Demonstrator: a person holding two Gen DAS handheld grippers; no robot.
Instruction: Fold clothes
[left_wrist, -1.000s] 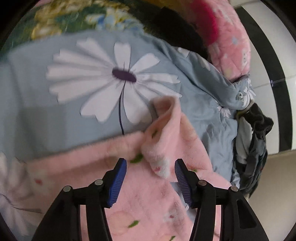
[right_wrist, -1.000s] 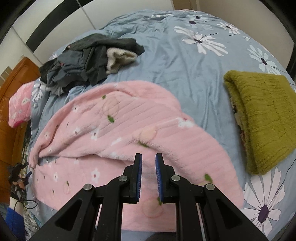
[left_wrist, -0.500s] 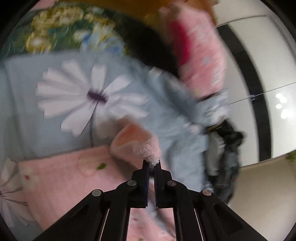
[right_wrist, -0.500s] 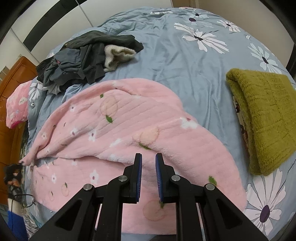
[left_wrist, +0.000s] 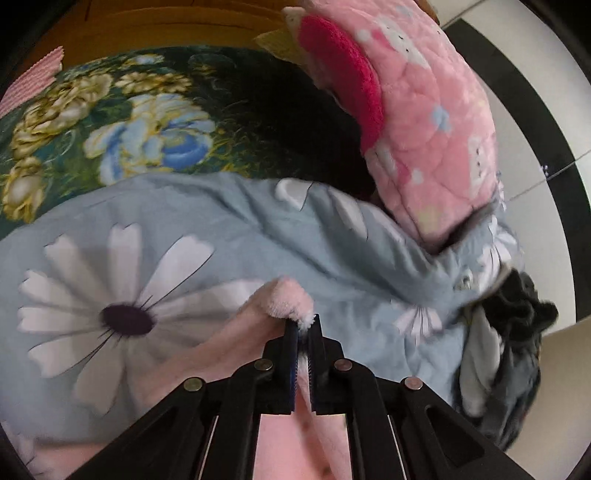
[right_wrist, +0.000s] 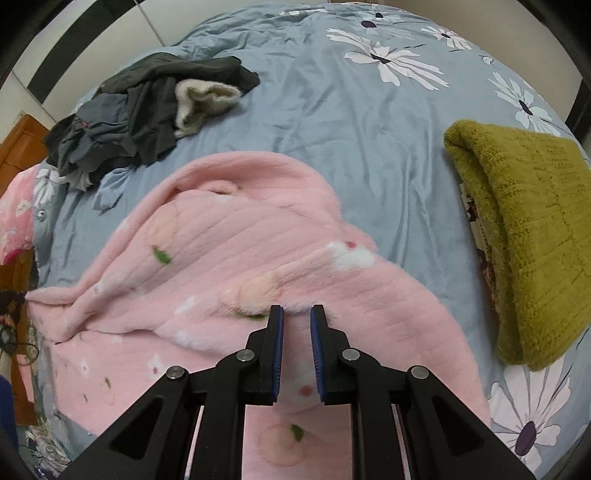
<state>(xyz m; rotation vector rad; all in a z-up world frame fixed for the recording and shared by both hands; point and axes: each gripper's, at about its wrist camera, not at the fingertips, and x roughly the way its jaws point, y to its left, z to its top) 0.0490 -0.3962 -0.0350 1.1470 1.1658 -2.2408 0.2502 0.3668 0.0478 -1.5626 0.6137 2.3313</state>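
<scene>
My left gripper (left_wrist: 303, 326) is clamped on a fuzzy corner of the pink fleece garment (right_wrist: 258, 266), which lies spread and partly doubled over on the near side of the bed (right_wrist: 351, 122); my right gripper (right_wrist: 296, 314) stands only narrowly apart over the garment's middle and holds nothing that I can see. To fold it well I would keep the corner pinched firmly, carry it low and level so the soft fleece does not bunch, and pin the near layer with the right gripper so the edges meet squarely

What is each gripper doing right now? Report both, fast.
Left gripper: closed on an edge of the pink fleece garment.
Right gripper: narrow gap, over the garment; grip cannot be told.
</scene>
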